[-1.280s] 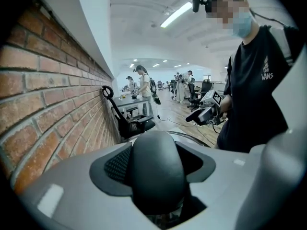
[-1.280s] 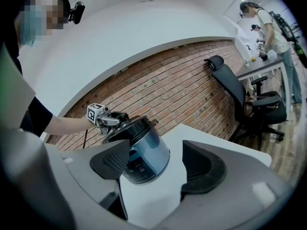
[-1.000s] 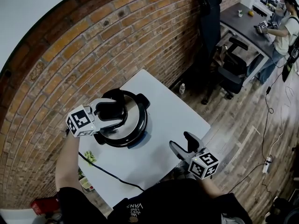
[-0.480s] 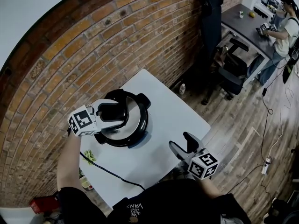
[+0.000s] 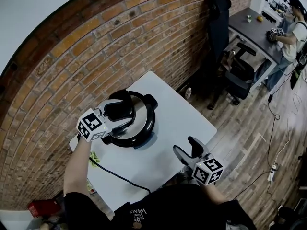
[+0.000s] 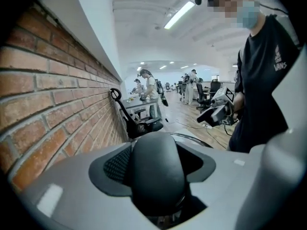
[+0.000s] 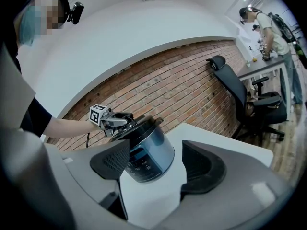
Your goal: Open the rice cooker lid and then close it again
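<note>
Rice cooker [image 5: 142, 120]: stood on the white bench [image 5: 177, 114], towards the end near the brick wall [image 5: 96, 47], lid down.
Left claw [image 5: 119, 113]: sat over the cooker's top, clamped on the black lid handle [image 6: 158, 171]; the handle filled the gap, and the pads seemed to press on both its sides.
Right claw [image 5: 186, 147]: hung above the bench's near edge, well apart from the cooker, jaws spread and nothing between them.
In the way: the left claw and its marker cube hid much of the lid from above.
Cable [image 5: 117, 177]: black, ran across the bench from the cooker's side towards the near edge.
Green item [image 5: 93, 158]: lay by the cable; too small to name.
Floor: a black office chair [image 5: 240, 75] stood beyond the bench, with a small bottle [image 5: 187, 92] by the wall.
Background: a person [image 5: 293, 30] stood at a far dark desk [image 5: 249, 25].
</note>
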Demonstrator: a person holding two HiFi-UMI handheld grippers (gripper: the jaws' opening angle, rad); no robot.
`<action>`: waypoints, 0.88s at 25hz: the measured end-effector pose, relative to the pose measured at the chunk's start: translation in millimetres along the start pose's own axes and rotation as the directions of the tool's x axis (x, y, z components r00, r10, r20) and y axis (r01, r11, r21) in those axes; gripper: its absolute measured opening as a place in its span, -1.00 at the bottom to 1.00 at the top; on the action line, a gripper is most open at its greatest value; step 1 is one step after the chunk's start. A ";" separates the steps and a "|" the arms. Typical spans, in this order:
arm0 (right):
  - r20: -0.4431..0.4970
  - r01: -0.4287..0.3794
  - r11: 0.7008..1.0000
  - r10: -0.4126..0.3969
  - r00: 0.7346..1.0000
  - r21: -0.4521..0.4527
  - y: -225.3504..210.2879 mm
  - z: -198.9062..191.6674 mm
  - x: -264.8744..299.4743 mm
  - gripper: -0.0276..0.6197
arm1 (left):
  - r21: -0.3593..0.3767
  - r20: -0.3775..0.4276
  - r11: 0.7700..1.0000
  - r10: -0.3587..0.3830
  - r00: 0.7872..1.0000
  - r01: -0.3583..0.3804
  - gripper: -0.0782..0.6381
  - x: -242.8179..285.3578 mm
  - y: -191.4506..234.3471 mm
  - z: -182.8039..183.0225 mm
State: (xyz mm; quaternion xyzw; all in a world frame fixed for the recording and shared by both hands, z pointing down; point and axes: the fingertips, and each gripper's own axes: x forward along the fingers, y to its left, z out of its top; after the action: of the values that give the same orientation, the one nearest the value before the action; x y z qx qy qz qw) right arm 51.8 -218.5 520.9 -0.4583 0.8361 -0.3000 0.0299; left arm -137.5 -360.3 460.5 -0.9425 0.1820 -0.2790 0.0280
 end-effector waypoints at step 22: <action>0.054 -0.006 0.999 0.008 0.998 -0.036 56.9 -11.3 -31.5 0.13 | -0.179 -0.071 0.933 0.305 0.950 -0.313 0.01 -3.2 14.0 -6.8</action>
State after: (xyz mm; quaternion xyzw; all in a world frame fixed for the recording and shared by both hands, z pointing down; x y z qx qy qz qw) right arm 23.8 -165.7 492.9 -0.4637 0.8419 -0.2721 0.0454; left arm -148.2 -371.9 462.4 -0.8944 0.3541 -0.2725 -0.0212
